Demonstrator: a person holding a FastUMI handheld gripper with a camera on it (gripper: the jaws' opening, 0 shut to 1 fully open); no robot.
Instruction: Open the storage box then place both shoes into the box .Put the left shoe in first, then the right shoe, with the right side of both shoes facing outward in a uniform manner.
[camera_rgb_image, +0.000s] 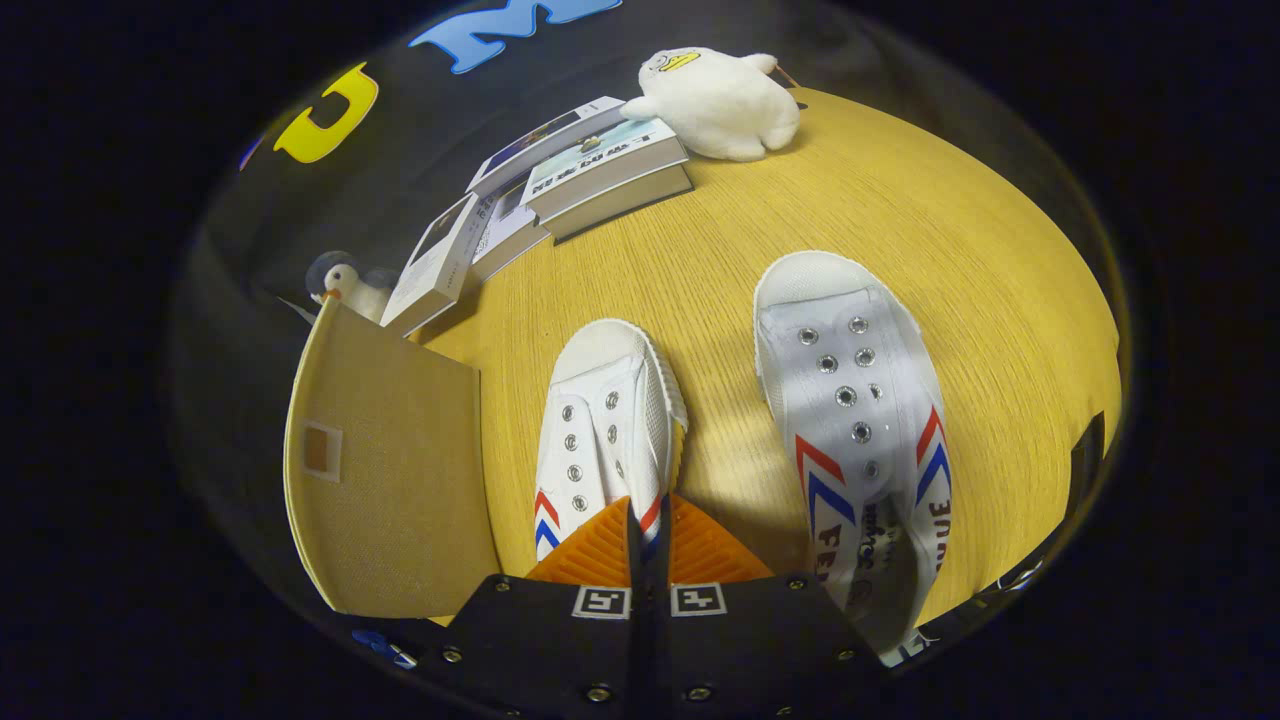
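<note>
Two fingers (650, 545) pinch left shoe (605, 420) side wall; right shoe (855, 400) apart, box (385, 470) beside.

Gripper (650, 530) fingers pinched the left shoe (605, 420) side, probably. Right shoe (855, 420) lay to its right, storage box (385, 470) left; books (590, 170) & plush toy (720, 100) behind.

Wood-grain yellow surface (900, 230), evenly lit, with a brighter patch mid-surface. Black cloth wall (330, 210) behind it. At the far edge: a stack of books (560, 190), a white plush toy (722, 103) just beside them. A small penguin figure (345, 285) sits near the wall, past the books.
</note>
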